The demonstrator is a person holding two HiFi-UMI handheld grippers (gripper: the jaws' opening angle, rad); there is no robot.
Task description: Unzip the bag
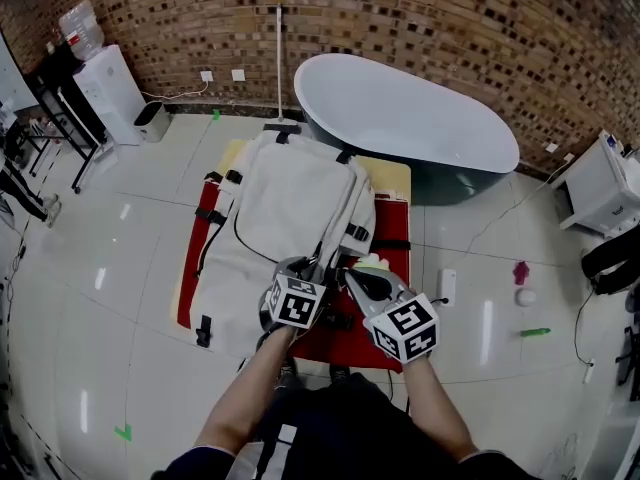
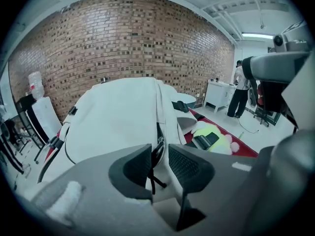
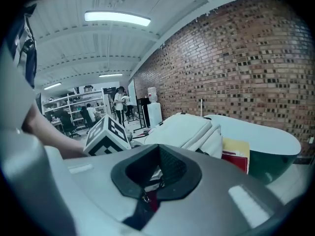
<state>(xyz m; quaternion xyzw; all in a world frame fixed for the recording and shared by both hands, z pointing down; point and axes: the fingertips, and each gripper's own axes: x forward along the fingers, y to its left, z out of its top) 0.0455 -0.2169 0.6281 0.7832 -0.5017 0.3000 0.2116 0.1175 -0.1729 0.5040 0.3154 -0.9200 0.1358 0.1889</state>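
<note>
- Left gripper [image 2: 160, 154]: jaws apart, with a clear gap between the pads. A thin black cord [image 2: 153, 179] hangs in the gap, and neither pad presses on it.
- Right gripper [image 3: 158, 168]: jaws together, tips met. A small metal ring and a dark zip pull tab [image 3: 142, 210] hang from between them.
- In the head view the two grippers sit close side by side, both pointing away from the person at the near right corner of the bag [image 1: 285, 203].
- The bag is off-white with black straps and buckles. It lies flat, lengthwise away from the person. Its zip line runs up from the left jaws along the right-hand edge.
- It rests on a red mat [image 1: 393, 230], and a yellow board [image 1: 388, 176] shows at the mat's far end.
- A yellow-green soft object [image 2: 219, 135] with a black strap lies on the mat just right of the bag.
- A white bathtub [image 1: 400, 118] stands beyond on the tiled floor, against a brick wall [image 1: 420, 18].
- A water dispenser [image 1: 108, 90] stands far left.
</note>
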